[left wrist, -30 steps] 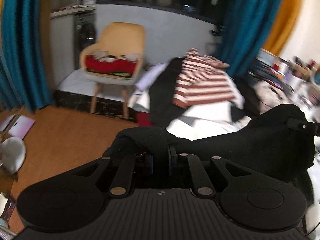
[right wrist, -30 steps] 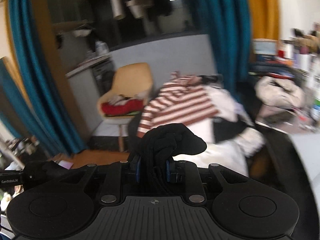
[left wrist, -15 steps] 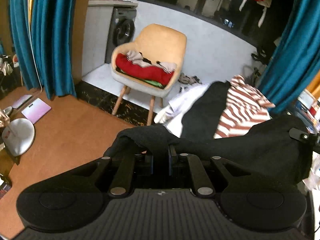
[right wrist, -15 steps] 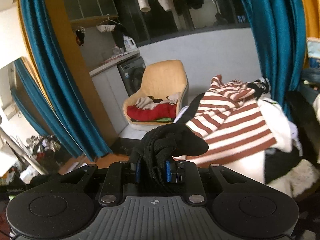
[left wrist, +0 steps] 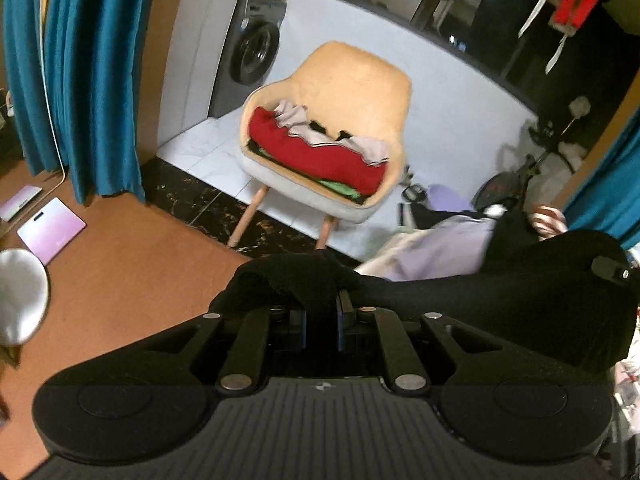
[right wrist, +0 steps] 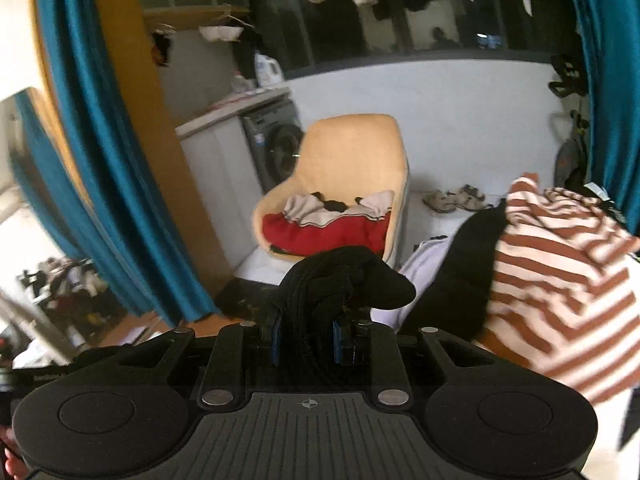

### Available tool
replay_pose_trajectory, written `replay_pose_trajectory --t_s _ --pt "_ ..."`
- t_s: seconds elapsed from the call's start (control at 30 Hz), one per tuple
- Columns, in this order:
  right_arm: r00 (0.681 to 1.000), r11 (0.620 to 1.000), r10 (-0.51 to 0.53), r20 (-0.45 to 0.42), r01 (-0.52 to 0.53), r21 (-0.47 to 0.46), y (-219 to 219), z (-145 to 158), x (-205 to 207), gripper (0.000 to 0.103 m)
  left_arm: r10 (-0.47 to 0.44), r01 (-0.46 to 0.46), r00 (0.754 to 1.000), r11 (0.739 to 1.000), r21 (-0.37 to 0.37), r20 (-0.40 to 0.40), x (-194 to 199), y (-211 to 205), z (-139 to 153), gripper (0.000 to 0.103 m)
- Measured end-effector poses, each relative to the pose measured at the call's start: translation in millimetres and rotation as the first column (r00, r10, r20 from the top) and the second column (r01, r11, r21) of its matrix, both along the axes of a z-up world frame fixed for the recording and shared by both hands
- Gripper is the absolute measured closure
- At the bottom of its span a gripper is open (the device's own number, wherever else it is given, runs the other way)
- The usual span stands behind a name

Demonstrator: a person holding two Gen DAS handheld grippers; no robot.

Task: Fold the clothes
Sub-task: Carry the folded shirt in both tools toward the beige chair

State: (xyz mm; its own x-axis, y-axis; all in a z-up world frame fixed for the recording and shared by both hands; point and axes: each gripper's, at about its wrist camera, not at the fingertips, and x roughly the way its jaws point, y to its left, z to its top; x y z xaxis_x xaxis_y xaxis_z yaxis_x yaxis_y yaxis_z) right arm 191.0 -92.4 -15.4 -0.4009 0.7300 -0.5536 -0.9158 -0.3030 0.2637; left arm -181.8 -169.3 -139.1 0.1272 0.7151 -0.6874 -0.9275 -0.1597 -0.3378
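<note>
Gripping a black garment [left wrist: 460, 296] between its two fingers, the left gripper [left wrist: 322, 320] is holding the cloth bunched tight at the jaws, and the fabric is stretching off to the right in a long dark band toward the other tool. Over on the right wrist view, the right gripper [right wrist: 304, 334] is clenching a thick wad of that same black garment [right wrist: 344, 280], the folds bulging up and forward over the blue pads. So the garment is hanging in the air between the two grippers, above the floor and the laundry heap. Ahead, a yellow chair [left wrist: 352, 84] is standing on pale tiles with a red garment [left wrist: 320, 156] and lighter pieces piled in its seat. A washing machine [left wrist: 256, 48] is sitting behind it, against the wall. A striped shirt [right wrist: 560, 272], rust and cream, is lying on top of the heap to the right, with a black piece [right wrist: 460, 280] beside it. Teal curtains [left wrist: 96, 80] are hanging on the left, over the orange floor [left wrist: 120, 272].
</note>
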Motion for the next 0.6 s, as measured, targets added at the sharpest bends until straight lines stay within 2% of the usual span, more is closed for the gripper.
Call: replay_pose_trajectory --t_s 0.2,0.3,0.47,0.6 --pt "0.998 0.997 -0.054 -0.028 0.052 -0.058 89 -11 -111 0.083 -0.064 0.060 0.994 0.997 -0.048 -0.089 -87 75 5 0.090" --pt "0.996 0.994 -0.068 -0.061 0.063 -0.085 121 -19 -147 0.082 -0.071 0.065 0.992 0.996 -0.059 -0.108 -113 101 4 0.090" --pt "0.996 0.992 -0.062 -0.056 0.055 -0.116 160 -37 -173 0.083 -0.088 0.078 0.992 0.991 -0.112 -0.088 -132 153 -10 0.090" --pt "0.993 0.983 -0.105 -0.046 0.096 -0.158 192 -58 -176 0.082 -0.144 0.131 0.987 0.978 -0.162 -0.074 -128 205 -27 0.090"
